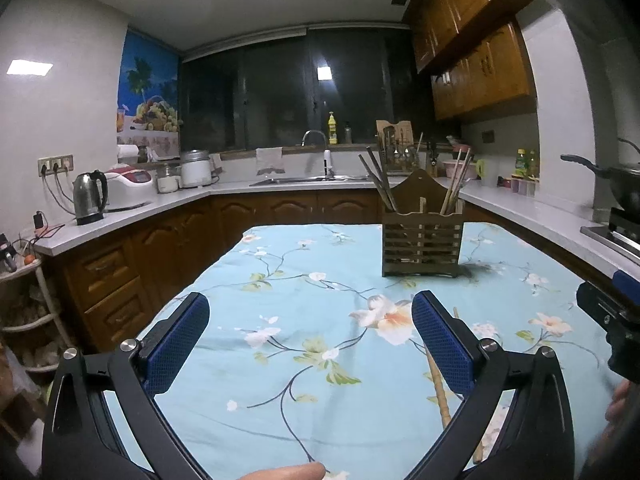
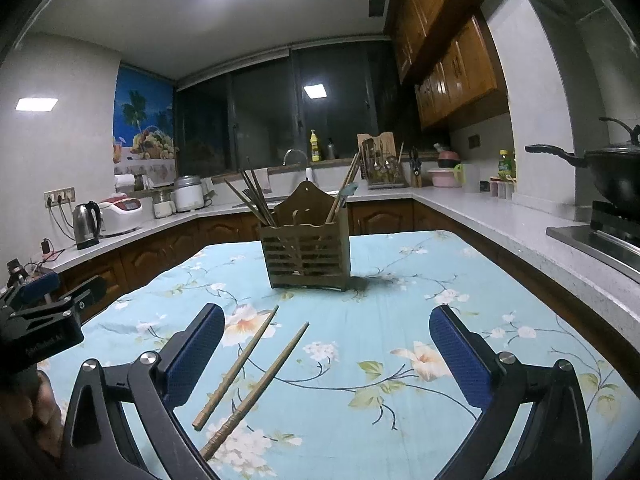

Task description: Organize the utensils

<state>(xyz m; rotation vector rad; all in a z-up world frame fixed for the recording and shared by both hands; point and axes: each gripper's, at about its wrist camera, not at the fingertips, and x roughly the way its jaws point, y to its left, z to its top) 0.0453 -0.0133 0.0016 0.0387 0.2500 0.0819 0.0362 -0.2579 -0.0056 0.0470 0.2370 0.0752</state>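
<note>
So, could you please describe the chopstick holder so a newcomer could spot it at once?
Start at the table with the blue floral cloth. Toward its far end stands the wooden holder, upright, with chopsticks sticking out of its top. It is the only slatted box on the cloth; the two loose chopsticks lie flat nearer the grippers.

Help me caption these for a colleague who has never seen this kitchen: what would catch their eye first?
Probably the blue flowered tablecloth filling the table, with a slatted wooden holder standing toward its far end, chopsticks sticking out of it. Nearer, two loose chopsticks lie on the cloth, just inside the left finger of the open right gripper. The left gripper is open too, holding nothing.
</note>
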